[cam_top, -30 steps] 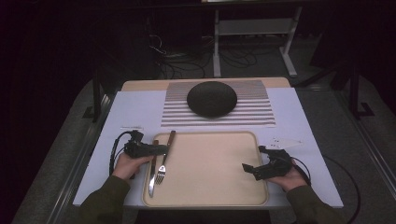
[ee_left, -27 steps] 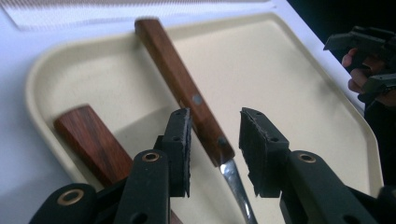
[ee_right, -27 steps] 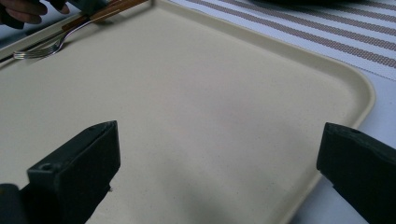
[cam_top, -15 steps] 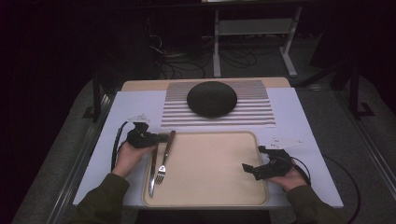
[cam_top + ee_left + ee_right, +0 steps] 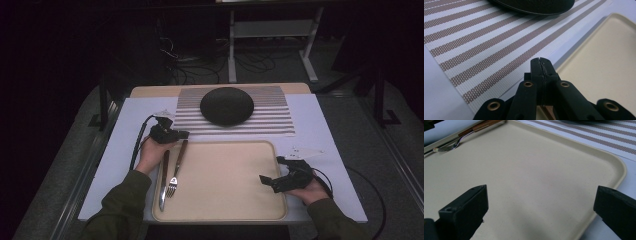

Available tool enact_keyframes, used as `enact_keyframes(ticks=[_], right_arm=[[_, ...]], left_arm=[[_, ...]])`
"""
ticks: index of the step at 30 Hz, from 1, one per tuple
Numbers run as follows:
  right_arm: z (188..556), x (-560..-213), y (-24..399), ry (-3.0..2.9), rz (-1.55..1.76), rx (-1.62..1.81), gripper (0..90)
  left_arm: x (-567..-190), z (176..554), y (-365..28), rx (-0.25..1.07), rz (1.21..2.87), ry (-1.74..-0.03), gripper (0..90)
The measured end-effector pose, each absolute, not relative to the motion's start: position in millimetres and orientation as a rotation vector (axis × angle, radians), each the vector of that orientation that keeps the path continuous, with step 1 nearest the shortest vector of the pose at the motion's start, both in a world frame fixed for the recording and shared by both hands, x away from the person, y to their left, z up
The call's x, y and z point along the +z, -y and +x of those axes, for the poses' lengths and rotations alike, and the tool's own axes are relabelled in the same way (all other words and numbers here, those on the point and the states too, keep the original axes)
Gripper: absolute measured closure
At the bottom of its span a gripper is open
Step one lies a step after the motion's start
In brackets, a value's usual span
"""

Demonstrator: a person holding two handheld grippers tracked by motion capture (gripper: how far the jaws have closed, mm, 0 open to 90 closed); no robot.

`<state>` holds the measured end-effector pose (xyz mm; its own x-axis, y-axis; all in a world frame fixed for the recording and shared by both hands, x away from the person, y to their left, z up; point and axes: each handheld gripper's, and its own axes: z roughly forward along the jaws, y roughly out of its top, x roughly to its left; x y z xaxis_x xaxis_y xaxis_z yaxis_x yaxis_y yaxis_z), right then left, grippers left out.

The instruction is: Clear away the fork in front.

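Fork with a brown wooden handle and silver tines lies on the left side of the beige tray. Its tines point toward the person, and a matching knife lies just beside it. The left gripper hovers at the handle's far end with its jaws pressed together. A brown sliver beneath them may be the handle, though I cannot tell if they touch it. The right gripper rests over the tray's right side, jaws spread wide. A dark plate sits on the striped placemat.
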<state>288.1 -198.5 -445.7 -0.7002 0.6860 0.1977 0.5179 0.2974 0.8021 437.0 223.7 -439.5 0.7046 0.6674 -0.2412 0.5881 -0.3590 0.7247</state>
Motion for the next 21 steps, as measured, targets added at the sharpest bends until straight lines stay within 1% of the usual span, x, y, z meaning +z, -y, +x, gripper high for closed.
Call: enact_keyframes(ticks=[9, 16, 21], right_arm=[[288, -445, 199, -2.373, 1.117, 1.364, 0.0], [288, -444, 198, -2.368, 1.112, 1.370, 0.0], [289, -444, 198, -2.368, 1.116, 1.367, 0.0]], left_arm=[[-441, 430, -222, 0.124, 2.098, -0.947, 90.0], [-442, 413, -228, 0.120, 2.118, -0.934, 90.0], [-440, 397, -222, 0.088, 2.127, -0.889, 90.0]])
